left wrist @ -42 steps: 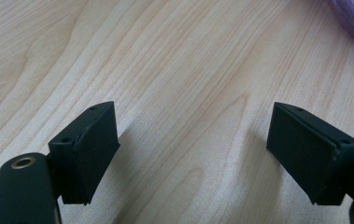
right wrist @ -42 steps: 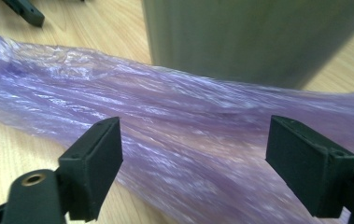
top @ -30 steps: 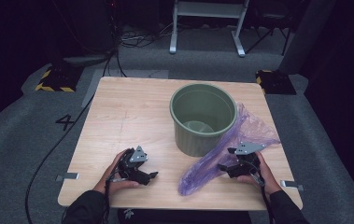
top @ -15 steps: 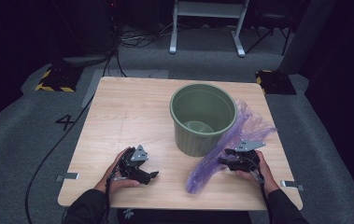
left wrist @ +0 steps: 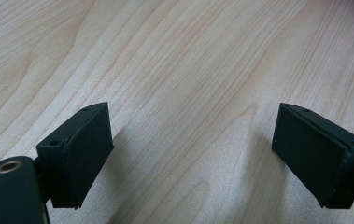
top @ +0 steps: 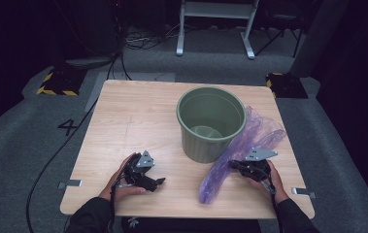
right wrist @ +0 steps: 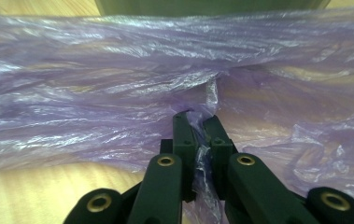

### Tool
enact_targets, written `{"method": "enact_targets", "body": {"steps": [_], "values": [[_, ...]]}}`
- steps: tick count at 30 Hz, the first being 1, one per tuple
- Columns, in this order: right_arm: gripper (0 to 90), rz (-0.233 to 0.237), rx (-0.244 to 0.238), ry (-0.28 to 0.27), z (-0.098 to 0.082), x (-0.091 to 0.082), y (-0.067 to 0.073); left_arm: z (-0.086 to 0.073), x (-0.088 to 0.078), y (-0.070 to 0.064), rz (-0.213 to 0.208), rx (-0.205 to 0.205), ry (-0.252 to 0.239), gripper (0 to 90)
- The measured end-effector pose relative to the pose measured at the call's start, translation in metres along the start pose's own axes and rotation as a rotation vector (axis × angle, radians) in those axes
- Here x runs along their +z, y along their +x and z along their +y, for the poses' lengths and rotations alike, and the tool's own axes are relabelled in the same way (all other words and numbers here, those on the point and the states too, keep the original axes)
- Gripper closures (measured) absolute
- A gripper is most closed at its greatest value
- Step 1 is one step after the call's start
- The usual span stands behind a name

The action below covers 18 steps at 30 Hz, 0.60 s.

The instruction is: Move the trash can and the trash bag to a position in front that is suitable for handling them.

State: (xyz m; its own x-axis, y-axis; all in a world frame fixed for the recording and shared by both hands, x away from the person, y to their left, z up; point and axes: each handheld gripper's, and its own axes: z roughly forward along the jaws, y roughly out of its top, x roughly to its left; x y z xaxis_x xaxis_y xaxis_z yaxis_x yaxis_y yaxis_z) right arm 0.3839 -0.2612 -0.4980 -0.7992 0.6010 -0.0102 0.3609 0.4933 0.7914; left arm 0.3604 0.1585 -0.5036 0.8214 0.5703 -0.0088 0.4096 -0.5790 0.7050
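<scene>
A thin purple plastic bag lies crumpled on the wooden table, running from beside the green bucket toward the front edge. My right gripper rests at the bag's right side; its jaws have just been closing and now pinch a fold of the purple bag, as my right gripper shows close up. My left gripper lies on the bare wood at front left. In its own view the left gripper stands wide open with only table between the pads.
The green bucket stands upright right of the table's middle, with nothing in it that I can see. A cable trails off the table's left side across the grey floor. A metal stand is behind the table.
The right gripper's jaws have come together on a fold of the purple bag, bunching the film near them. Both hands have kept their places.
</scene>
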Motion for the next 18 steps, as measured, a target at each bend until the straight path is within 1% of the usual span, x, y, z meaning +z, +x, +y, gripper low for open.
{"method": "enact_targets", "body": {"steps": [2, 6, 12, 14, 18], "values": [[87.7, 0.000, -0.005, -0.016, 0.001, -0.005, 0.001, 0.000, 0.000, 0.000, 0.001, 0.000, 0.000, 11.9], [88.2, 0.009, -0.017, -0.068, 0.004, -0.015, 0.004, 0.000, 0.000, 0.000, 0.002, -0.002, -0.002, 12.1], [88.3, 0.013, -0.025, -0.114, 0.009, -0.024, 0.007, -0.001, -0.001, 0.000, 0.002, -0.004, -0.004, 12.3], [88.4, 0.011, -0.037, -0.127, 0.011, -0.028, 0.009, -0.001, -0.001, 0.000, 0.002, -0.004, -0.005, 12.5], [88.4, 0.006, -0.046, -0.154, 0.015, -0.036, 0.010, -0.002, -0.001, 0.000, 0.004, -0.007, -0.006, 12.9]]}}
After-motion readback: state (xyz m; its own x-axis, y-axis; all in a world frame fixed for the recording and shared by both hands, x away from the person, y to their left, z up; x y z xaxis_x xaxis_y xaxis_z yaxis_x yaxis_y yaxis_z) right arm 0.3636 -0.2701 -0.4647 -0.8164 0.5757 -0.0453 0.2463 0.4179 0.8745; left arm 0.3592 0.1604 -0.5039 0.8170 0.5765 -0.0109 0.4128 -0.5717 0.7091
